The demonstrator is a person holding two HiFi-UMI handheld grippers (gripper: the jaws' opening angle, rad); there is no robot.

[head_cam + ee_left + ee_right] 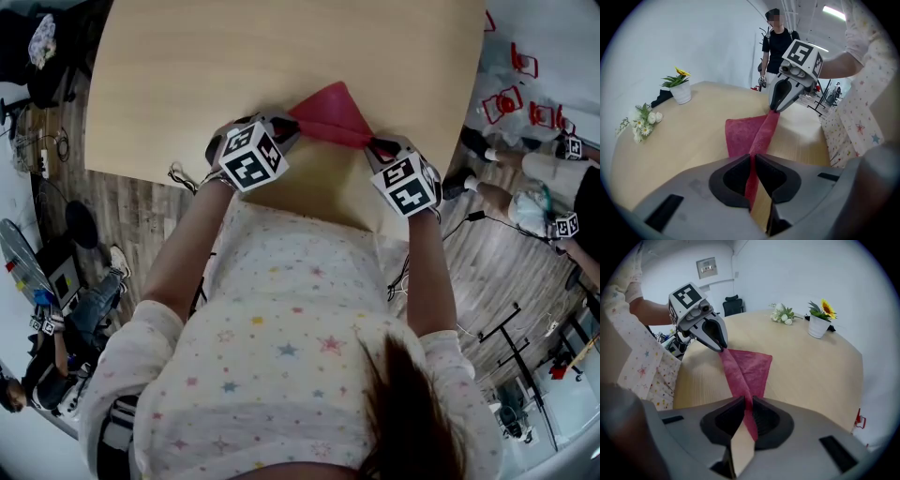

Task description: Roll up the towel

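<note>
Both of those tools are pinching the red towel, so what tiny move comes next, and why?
Probably curl the held edge forward, over onto the flat part. The left tool and right tool each pinch the towel at one end of its near edge, lifted and stretched between them; the rest lies flat on the table, nothing rolled yet.

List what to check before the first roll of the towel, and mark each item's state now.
1. Hold of the left gripper on the towel: ok, jaws shut on its edge.
2. Hold of the right gripper: ok, jaws shut on the same edge.
3. Edge stretched between both grippers: ok.
4. Far part of the towel resting on the table: ok.
5. Path clear of the flower pot: ok, it stands well apart.
6. Both grips equally deep: cannot tell.
</note>
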